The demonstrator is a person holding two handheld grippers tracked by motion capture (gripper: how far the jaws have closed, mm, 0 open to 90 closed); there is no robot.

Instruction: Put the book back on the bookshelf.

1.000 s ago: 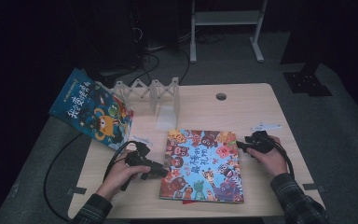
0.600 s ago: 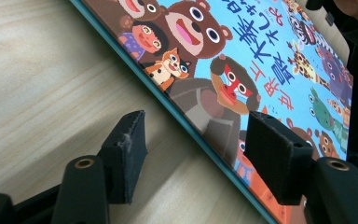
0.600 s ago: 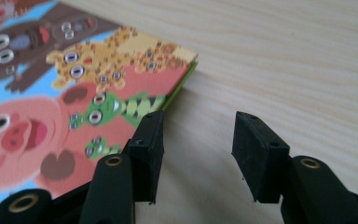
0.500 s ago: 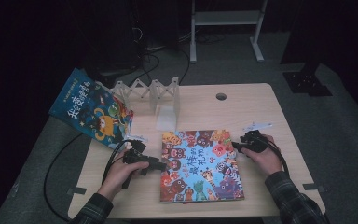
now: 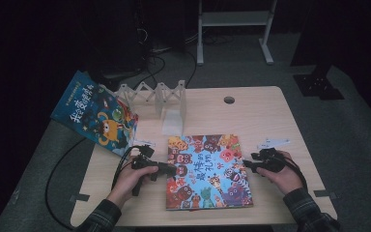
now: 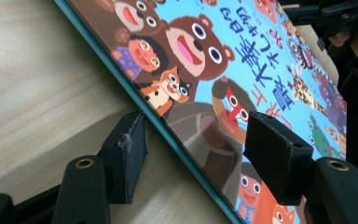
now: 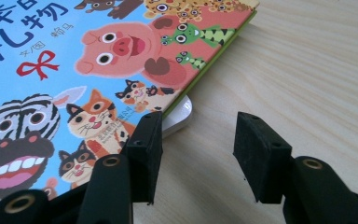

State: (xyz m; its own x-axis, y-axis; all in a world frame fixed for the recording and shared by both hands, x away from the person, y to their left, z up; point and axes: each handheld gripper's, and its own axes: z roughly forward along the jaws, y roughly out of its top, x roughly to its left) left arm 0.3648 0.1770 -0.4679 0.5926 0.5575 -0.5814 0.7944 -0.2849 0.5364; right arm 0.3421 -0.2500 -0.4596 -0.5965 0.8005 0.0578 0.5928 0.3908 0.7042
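On the pale wooden table [image 5: 270, 121], the right gripper [image 5: 247, 166] has moved in to the right edge of the flat colourful animal-cover picture book [image 5: 206, 171], jaws apart and closing slightly, while the left gripper [image 5: 173, 170] straddles the left edge, jaws recently widened, neither clamped, so I judge a two-sided lift is being set up

Picture book [image 7: 84, 70] lies flat on the wooden table [image 7: 317, 60], cartoon animal cover up, a white rounded bit [image 7: 179, 116] sticking out under its edge. Right gripper [image 7: 193, 156] sits at that edge, one pad touching the cover, the other off the book over bare wood; jaws apart, have just been closing slightly.

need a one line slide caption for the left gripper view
Open left hand-held gripper straddles the teal edge of a colourful animal picture book lying on the wooden table.
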